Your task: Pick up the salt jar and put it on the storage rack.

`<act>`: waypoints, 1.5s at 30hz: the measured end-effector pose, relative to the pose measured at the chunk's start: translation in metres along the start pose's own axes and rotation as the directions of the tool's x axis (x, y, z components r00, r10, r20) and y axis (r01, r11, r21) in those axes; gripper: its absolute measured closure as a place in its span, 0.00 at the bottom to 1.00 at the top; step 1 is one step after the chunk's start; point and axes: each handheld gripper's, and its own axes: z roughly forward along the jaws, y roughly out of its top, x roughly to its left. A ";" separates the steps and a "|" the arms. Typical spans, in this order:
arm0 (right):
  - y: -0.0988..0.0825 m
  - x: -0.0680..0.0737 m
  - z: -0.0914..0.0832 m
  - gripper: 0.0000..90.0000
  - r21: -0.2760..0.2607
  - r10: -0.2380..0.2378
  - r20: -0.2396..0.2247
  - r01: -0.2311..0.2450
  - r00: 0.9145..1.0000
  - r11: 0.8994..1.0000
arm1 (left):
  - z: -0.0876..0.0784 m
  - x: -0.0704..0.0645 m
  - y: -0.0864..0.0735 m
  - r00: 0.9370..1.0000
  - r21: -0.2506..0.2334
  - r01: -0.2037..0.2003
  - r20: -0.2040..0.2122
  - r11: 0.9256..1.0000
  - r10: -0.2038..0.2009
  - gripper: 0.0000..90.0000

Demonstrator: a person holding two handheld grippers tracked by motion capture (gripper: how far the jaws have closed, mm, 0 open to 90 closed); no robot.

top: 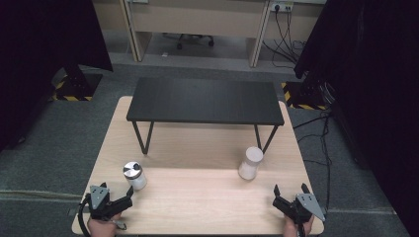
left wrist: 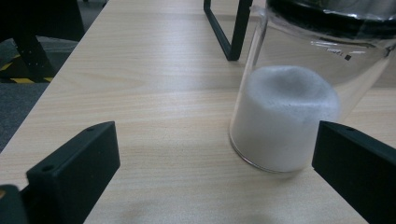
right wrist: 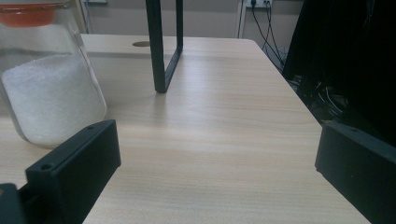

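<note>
Nothing picked up yet: left gripper (top: 109,196) and right gripper (top: 292,193) rest at the near table (top: 197,197) edge, jaws apart and empty, silver-lidded jar (top: 134,176) just beside the left, second jar (top: 250,162) farther ahead of the right; next is probably a reach and centred grasp.

A lab or test room set up inside an office; black curtains (top: 44,34) hang at both sides; grey carpet (top: 44,148) covers the floor; hazard-striped stand bases (top: 74,91) sit beside the wooden table (top: 197,197); beyond its far edge, desks (top: 197,19), a wall socket (top: 281,7) and trailing cables (top: 286,39).
</note>
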 end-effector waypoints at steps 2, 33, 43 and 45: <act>0.000 0.000 0.000 0.00 -0.001 0.001 -0.002 -0.001 1.000 1.000 | 0.000 -0.001 0.000 1.000 0.001 -0.007 0.000 1.000 0.007 0.00; -0.001 -0.003 0.000 0.00 -0.005 0.006 -0.019 -0.006 1.000 1.000 | 0.012 -0.022 0.029 0.997 0.024 -0.047 0.066 0.999 0.045 0.01; -0.002 -0.004 0.000 0.00 -0.014 -0.003 -0.024 0.003 1.000 1.000 | 0.025 -0.028 0.035 0.997 0.033 -0.058 0.053 0.998 0.056 0.02; -0.002 -0.004 0.000 0.00 -0.013 -0.006 -0.024 0.006 1.000 1.000 | 0.027 -0.027 0.036 0.997 0.038 -0.051 0.052 0.998 0.049 0.02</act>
